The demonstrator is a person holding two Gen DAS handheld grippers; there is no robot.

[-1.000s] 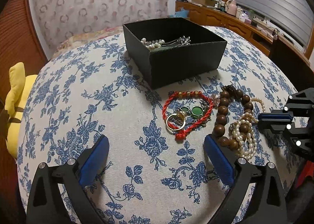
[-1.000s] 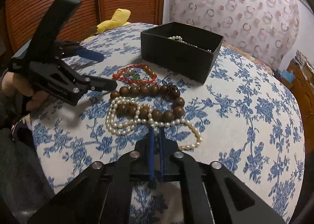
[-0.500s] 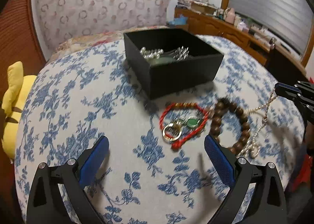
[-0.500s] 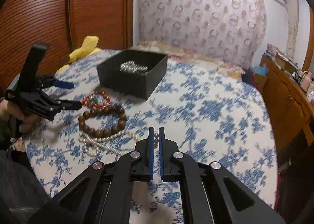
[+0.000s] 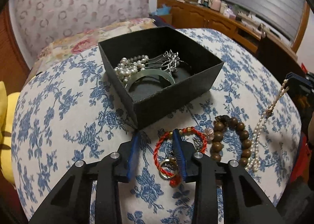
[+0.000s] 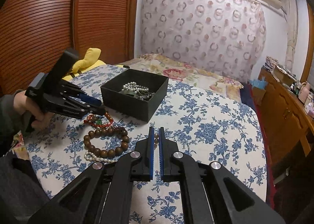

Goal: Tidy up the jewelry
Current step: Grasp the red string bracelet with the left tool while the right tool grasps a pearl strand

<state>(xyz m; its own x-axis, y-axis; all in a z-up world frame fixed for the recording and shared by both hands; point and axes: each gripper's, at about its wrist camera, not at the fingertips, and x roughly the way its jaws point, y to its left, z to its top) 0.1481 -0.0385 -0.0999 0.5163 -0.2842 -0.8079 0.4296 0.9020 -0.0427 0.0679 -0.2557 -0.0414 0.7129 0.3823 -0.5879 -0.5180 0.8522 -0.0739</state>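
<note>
My right gripper [image 6: 156, 139] is clamped on the pearl necklace [image 5: 261, 123], lifting it; next, carry it over the black box [image 5: 176, 104]. My left gripper [image 5: 157, 141] has just been closing, nothing gripped, over the red cord bracelet [image 5: 162, 145].

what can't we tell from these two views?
- Left wrist view: left claw has just been closing, red bracelet partly between its jaws; right finger covers the contact, grip unclear.
- Right wrist view: fingers of the right claw hide where it pinches the pearl necklace.
- Right wrist view: black box, near wall hides its floor.
</note>
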